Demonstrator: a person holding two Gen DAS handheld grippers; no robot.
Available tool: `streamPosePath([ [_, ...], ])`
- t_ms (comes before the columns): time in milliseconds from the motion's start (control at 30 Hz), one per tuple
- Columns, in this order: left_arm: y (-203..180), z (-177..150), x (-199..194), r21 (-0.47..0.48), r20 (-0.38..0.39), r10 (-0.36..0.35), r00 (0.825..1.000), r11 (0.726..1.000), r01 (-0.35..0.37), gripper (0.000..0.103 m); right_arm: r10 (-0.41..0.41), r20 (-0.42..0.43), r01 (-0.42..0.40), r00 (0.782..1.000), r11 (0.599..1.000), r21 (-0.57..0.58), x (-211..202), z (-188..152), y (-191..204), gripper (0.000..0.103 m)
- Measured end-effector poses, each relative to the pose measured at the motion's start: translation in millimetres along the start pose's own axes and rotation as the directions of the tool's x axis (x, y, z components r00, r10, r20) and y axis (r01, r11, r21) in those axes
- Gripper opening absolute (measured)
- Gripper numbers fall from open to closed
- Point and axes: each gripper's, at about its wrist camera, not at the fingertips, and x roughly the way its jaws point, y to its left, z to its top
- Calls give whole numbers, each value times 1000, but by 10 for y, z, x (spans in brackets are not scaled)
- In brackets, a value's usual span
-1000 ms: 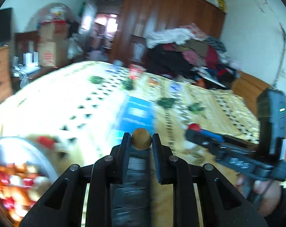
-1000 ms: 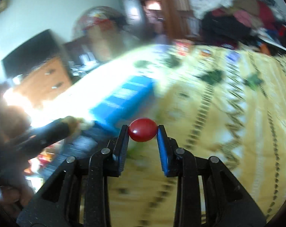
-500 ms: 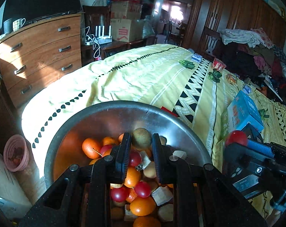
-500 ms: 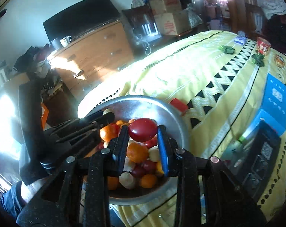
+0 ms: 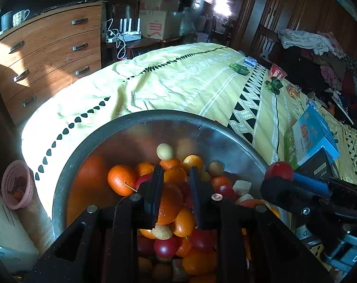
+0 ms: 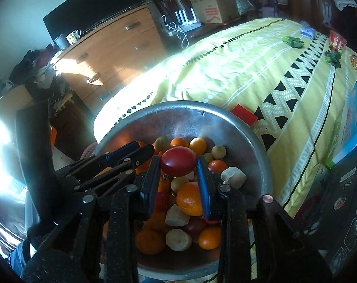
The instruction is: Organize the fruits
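A large metal bowl (image 5: 140, 127) (image 6: 225, 122) holds several oranges, red tomatoes and pale fruits at the near end of the bed. My left gripper (image 5: 176, 173) is open and empty over the pile; a small pale fruit (image 5: 164, 151) lies just beyond its tips. My right gripper (image 6: 178, 161) is shut on a red tomato (image 6: 178, 161) held above the bowl. In the left wrist view the right gripper (image 5: 278, 174) and its tomato (image 5: 279, 170) show at the right. In the right wrist view the left gripper (image 6: 131, 149) shows at the left.
The bowl sits on a yellow patterned bedspread (image 5: 178, 82). A blue box (image 5: 313, 136) and a black box (image 6: 343, 202) lie to the right, a small red block (image 6: 244, 115) behind the bowl. A wooden dresser (image 5: 44, 56) and a pink basket (image 5: 18, 184) stand left.
Both grippers swung from over the bed to above the bowl. My left gripper has opened and let go of the brownish fruit, which is now in the bowl. The right still holds the tomato.
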Motion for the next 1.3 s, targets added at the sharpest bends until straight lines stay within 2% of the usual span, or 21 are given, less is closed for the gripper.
streamPosePath([
  [33,0,0,-2,-3,1,0,1000,1000,0,25,3,-4,-3,1000,1000,-1,9,-3,-1,32],
  [100,14,2,-5,-12,2,-3,1000,1000,3,52,-2,-2,2,1000,1000,-2,0,-5,2,32],
  [200,43,1,-64,-31,28,-2,1000,1000,3,67,14,-1,-14,1000,1000,-7,-53,12,1,34],
  [267,47,7,-85,-37,36,6,999,999,-5,73,13,25,-13,1000,1000,-10,-149,26,-1,37],
  [367,26,22,-159,-42,56,2,998,999,0,73,13,96,-11,995,1000,-22,-386,48,-14,45],
  [467,-102,89,-385,-32,127,2,992,999,2,73,-1,211,9,977,999,-37,-813,40,-49,61],
  [533,-318,141,-642,16,205,-14,979,1000,11,73,-50,346,67,937,997,-36,-1283,-63,-130,74],
  [600,-656,171,-930,96,278,-69,958,994,44,73,-114,474,137,873,990,-14,-1739,-228,-275,83],
  [700,-1343,104,-1339,256,346,-210,915,959,124,77,-294,620,302,728,948,96,-2400,-640,-631,102],
  [733,-1600,38,-1456,309,350,-275,895,936,167,79,-369,637,354,676,922,158,-2594,-823,-811,103],
  [767,-1841,-38,-1545,358,344,-330,879,912,202,81,-421,628,381,654,901,208,-2707,-946,-966,103],
  [867,-2659,-396,-1683,510,241,-505,829,792,335,85,-580,517,452,630,815,364,-2943,-1497,-1645,103],
  [933,-3141,-705,-1601,577,147,-566,811,715,394,86,-662,388,510,642,745,429,-2885,-1836,-2058,103],
  [1000,-3531,-1019,-1387,596,12,-588,809,654,466,86,-694,208,549,689,687,476,-2704,-2221,-2542,103],
  [1033,-3698,-1190,-1229,604,-51,-587,808,626,493,86,-697,148,562,701,668,487,-2615,-2360,-2683,103],
  [1100,-3977,-1539,-823,617,-152,-526,837,611,496,86,-693,38,589,720,639,495,-2423,-2642,-2953,103],
  [1133,-4050,-1673,-606,614,-190,-492,849,616,494,86,-678,-2,590,735,637,496,-2330,-2731,-3059,103],
  [1167,-4113,-1798,-354,606,-219,-440,871,638,475,86,-651,-27,574,759,649,499,-2246,-2785,-3137,103],
  [1200,-4129,-1883,-144,594,-238,-396,887,663,455,86,-635,-40,563,772,653,506,-2218,-2855,-3185,102],
  [1267,-4117,-1975,233,558,-258,-313,914,724,405,86,-624,-57,564,780,659,498,-2084,-2841,-3280,102],
  [1300,-4122,-2004,374,535,-253,-281,926,756,376,86,-629,-64,575,775,659,485,-2039,-2873,-3296,102],
])
